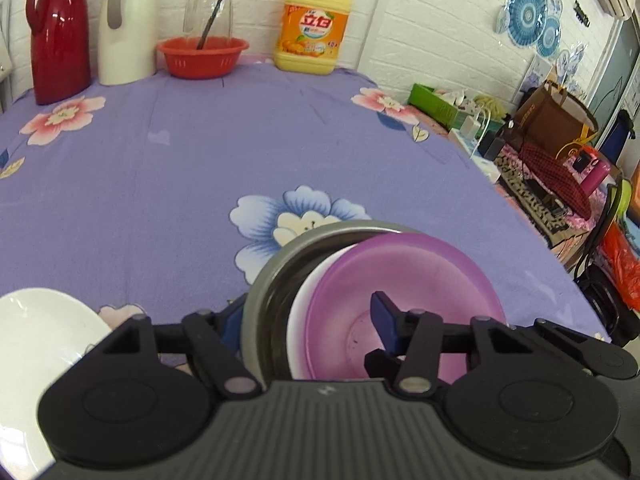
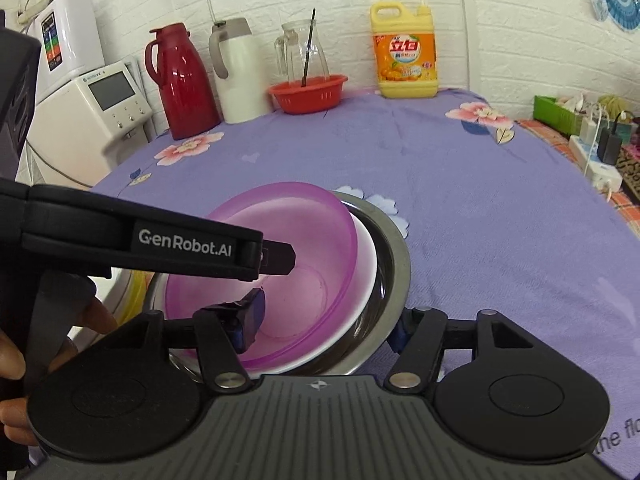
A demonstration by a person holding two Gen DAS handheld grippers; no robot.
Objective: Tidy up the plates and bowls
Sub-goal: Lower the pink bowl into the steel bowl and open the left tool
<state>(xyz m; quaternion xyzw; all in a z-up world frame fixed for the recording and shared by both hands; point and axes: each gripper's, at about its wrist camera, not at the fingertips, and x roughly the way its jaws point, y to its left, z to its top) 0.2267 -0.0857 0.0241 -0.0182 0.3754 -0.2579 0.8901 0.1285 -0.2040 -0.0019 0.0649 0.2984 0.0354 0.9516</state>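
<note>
A purple bowl (image 1: 400, 280) (image 2: 288, 240) sits nested in a white bowl (image 1: 308, 292) (image 2: 366, 280), which sits in a steel bowl (image 1: 272, 276) (image 2: 394, 248) on the purple flowered cloth. My left gripper (image 1: 304, 320) straddles the near-left rims of the stack: one finger inside the purple bowl, one outside the steel bowl. My right gripper (image 2: 328, 320) straddles the near-right rims the same way. Both are wide, and I cannot tell if they pinch. A white plate (image 1: 36, 336) lies to the left.
At the back stand a red thermos (image 1: 58, 32), a white thermos (image 1: 126, 24), a red basket (image 1: 202, 56) with a glass jug, and a yellow detergent bottle (image 1: 312, 24). Appliances (image 2: 88, 112) stand left of the table, clutter (image 1: 540, 152) on the right.
</note>
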